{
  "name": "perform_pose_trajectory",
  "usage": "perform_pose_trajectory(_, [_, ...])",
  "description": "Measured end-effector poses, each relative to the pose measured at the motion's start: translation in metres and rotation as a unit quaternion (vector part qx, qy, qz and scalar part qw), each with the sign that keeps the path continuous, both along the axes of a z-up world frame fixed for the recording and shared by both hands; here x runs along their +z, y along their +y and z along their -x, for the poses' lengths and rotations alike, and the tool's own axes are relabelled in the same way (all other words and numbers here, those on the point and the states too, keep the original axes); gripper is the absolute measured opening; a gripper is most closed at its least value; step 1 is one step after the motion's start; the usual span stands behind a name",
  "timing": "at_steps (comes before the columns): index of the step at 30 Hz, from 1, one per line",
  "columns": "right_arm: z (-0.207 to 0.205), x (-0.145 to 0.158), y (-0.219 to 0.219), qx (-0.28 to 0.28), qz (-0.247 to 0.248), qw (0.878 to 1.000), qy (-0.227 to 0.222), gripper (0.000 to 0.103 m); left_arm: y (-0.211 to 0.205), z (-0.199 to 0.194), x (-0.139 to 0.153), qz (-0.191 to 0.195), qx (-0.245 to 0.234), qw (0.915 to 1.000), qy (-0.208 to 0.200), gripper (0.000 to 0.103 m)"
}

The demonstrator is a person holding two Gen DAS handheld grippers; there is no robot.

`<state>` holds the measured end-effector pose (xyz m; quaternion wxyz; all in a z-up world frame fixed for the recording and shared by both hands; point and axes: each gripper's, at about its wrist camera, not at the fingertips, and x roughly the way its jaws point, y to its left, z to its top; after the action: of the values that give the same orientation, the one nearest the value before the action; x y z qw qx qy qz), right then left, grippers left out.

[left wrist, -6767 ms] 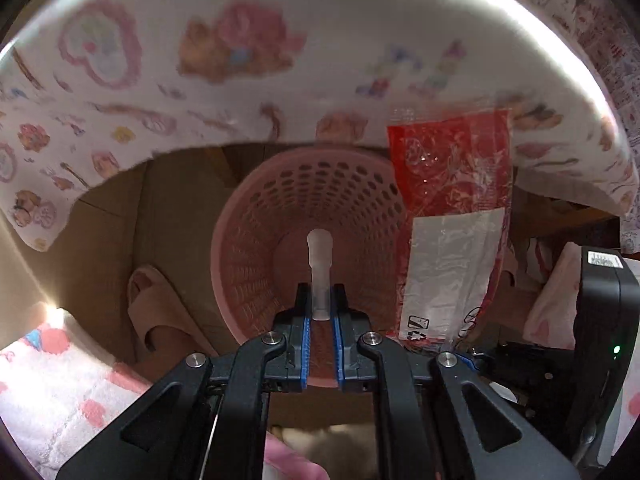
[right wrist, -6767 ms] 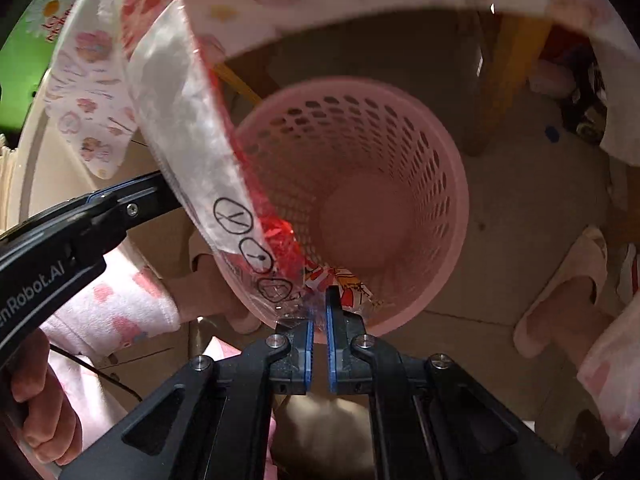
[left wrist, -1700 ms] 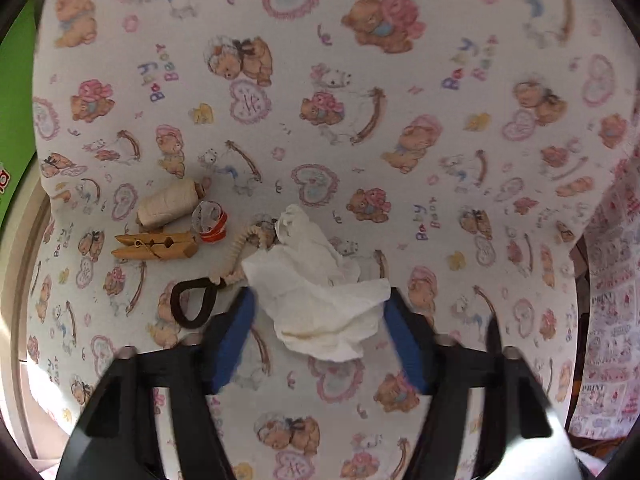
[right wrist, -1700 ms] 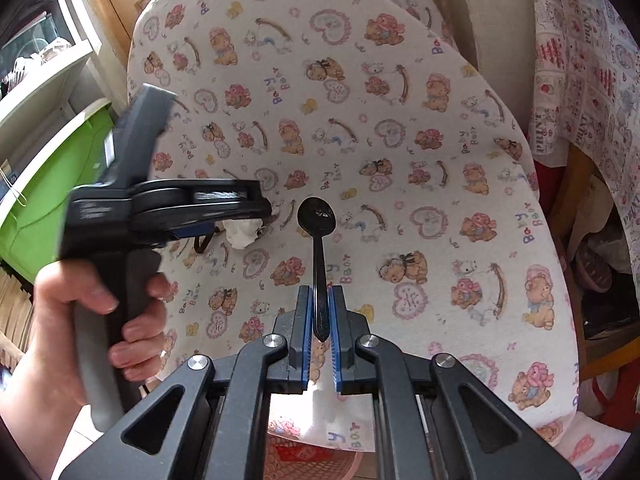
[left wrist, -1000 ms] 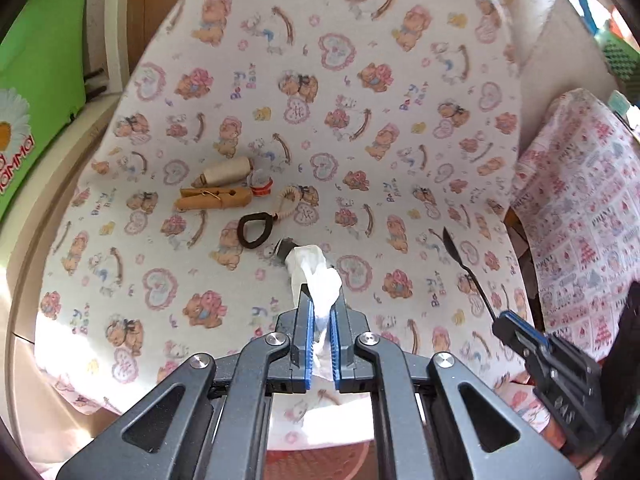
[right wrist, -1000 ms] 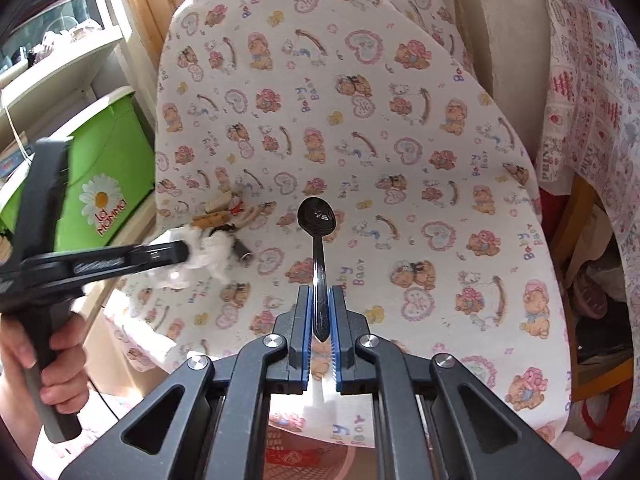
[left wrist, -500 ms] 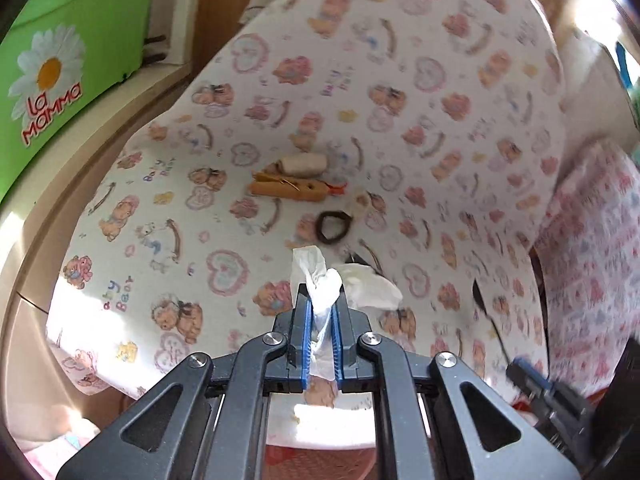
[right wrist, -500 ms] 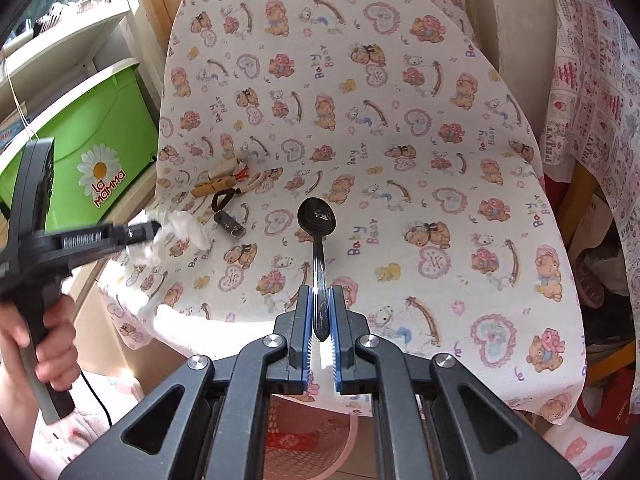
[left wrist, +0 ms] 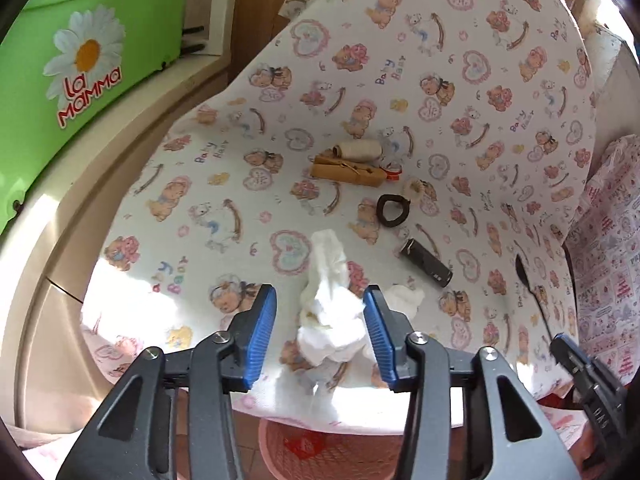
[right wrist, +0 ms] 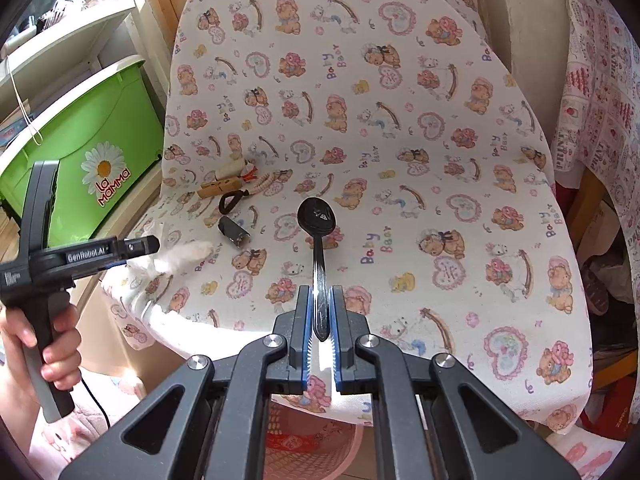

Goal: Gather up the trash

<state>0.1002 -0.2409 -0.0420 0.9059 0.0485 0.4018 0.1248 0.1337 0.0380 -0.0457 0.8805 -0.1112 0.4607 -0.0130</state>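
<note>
A crumpled white tissue (left wrist: 328,320) sits between the spread blue pads of my left gripper (left wrist: 318,334), which is open above the front edge of the bear-print table (left wrist: 440,80). The tissue also shows in the right wrist view (right wrist: 176,258), beside my left gripper (right wrist: 150,246). My right gripper (right wrist: 320,334) is shut on the handle of a black plastic spoon (right wrist: 318,224), held upright over the table. The pink basket (left wrist: 332,450) stands on the floor below the table edge, with a red wrapper inside; it also shows in the right wrist view (right wrist: 316,452).
On the table lie a wooden clothespin (left wrist: 348,172), a thread spool (left wrist: 360,148), a black hair tie (left wrist: 392,210) and a small black cylinder (left wrist: 426,262). A green La Mamma bin (right wrist: 80,148) stands at the left. A patterned cloth (right wrist: 600,80) hangs at the right.
My left gripper has opened, and the tissue now lies loose between its pads. The view has shifted slightly toward the table's front edge. My right gripper still holds the spoon.
</note>
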Motion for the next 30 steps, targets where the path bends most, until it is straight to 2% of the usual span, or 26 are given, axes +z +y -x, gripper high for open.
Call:
perform_pose_trajectory(4, [0.0,0.001,0.002,0.004,-0.004,1.0,0.0,0.009,0.005,0.001,-0.006,-0.002,0.01,0.9999,-0.002,0.045])
perform_pose_trajectory(8, [0.0,-0.001,0.003,0.003,0.002,1.0,0.001,0.009,0.022,-0.005,-0.004,0.065,0.033,0.9973,-0.005,0.045])
perform_pose_trajectory(10, [-0.001,-0.003,0.003,0.002,0.003,1.0,0.004,0.009,0.028,-0.013,-0.005,0.092,0.038,0.995,0.007,0.043])
perform_pose_trajectory(13, [-0.001,-0.006,0.003,-0.001,0.007,1.0,0.006,0.009,0.029,-0.027,-0.008,0.082,0.043,0.9955,0.022,0.022])
perform_pose_trajectory(16, [-0.001,-0.007,0.001,-0.003,0.007,1.0,0.006,0.009,0.024,-0.029,-0.008,0.109,0.011,0.9937,0.025,0.005])
perform_pose_trajectory(18, [0.0,-0.005,0.0,-0.004,0.005,1.0,0.002,0.009,0.016,-0.022,0.0,0.079,0.006,0.9969,0.003,0.004])
perform_pose_trajectory(20, [0.0,-0.003,0.0,-0.005,0.003,1.0,0.0,0.009,0.006,-0.011,0.011,0.033,-0.001,0.9992,-0.021,0.004])
perform_pose_trajectory(23, [0.002,-0.003,0.001,-0.004,0.002,1.0,0.0,0.009,-0.009,0.009,0.027,-0.022,-0.038,0.9974,-0.058,0.004])
perform_pose_trajectory(26, [0.006,-0.007,0.009,0.013,-0.002,1.0,0.009,0.009,-0.016,0.031,0.034,-0.032,-0.057,0.9952,-0.072,0.005])
perform_pose_trajectory(30, [0.018,-0.01,0.025,0.027,0.025,0.999,-0.002,0.009,-0.024,0.055,0.029,-0.017,-0.06,0.9958,-0.067,0.005])
